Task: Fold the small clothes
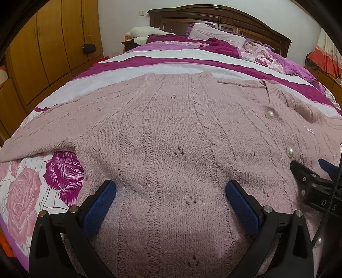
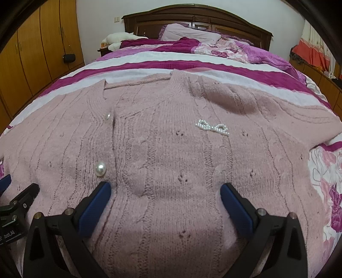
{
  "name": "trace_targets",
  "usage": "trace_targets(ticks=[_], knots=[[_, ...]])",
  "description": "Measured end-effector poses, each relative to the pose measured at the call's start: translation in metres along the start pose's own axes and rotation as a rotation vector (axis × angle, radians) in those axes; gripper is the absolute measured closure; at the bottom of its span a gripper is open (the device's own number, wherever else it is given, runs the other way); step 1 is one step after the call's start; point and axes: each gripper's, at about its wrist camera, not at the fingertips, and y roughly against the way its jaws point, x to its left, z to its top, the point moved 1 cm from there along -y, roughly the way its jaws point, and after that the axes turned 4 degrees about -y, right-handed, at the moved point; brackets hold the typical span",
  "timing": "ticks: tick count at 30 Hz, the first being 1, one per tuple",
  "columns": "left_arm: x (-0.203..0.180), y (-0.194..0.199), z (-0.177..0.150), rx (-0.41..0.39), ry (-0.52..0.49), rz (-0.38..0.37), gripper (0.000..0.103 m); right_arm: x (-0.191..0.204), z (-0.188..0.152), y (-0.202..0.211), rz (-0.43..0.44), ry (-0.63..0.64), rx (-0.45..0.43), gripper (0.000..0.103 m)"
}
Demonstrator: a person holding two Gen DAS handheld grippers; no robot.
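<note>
A dusty pink knitted cardigan [image 1: 166, 132] [image 2: 171, 149] lies spread flat, front up, on the bed, neckline toward the headboard. It has pearl buttons [image 1: 269, 115] [image 2: 100, 169] down the placket and a pearl bow brooch [image 2: 212, 127] on one chest side. My left gripper [image 1: 171, 190] hovers open over the lower part of one front panel, blue pads wide apart with nothing between them. My right gripper [image 2: 165, 192] stands open over the other panel, just right of the placket. Each gripper shows at the edge of the other's view.
The bed has a striped magenta and white blanket [image 1: 171, 62] and a rose-print sheet [image 1: 32, 188]. Pillows [image 2: 190, 34] and a dark wooden headboard [image 1: 224, 19] lie at the far end. Wooden wardrobes [image 1: 42, 49] stand at the left, with a small black bag [image 1: 88, 48] hanging.
</note>
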Motion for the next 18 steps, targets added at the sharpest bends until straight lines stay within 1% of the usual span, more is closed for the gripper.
trace_targets(ticks=[11,14,15,17,18], knots=[[-0.002,-0.002,0.000,0.007,-0.007,0.009,0.017,-0.002,0.001,-0.001,0.016,-0.013,-0.006,0.000],[-0.005,-0.005,0.003,0.026,-0.034,0.015,0.017,-0.003,0.002,-0.002,0.019,-0.015,-0.007,0.000],[-0.001,-0.006,0.005,0.036,-0.037,-0.015,0.017,-0.003,0.002,-0.003,0.019,-0.015,-0.007,0.000],[0.012,-0.004,0.004,0.038,0.022,-0.080,0.018,-0.003,0.002,-0.003,0.024,-0.019,-0.007,0.000],[0.023,0.001,0.003,0.031,0.061,-0.122,0.023,-0.004,0.003,-0.003,0.028,-0.021,-0.007,0.000]])
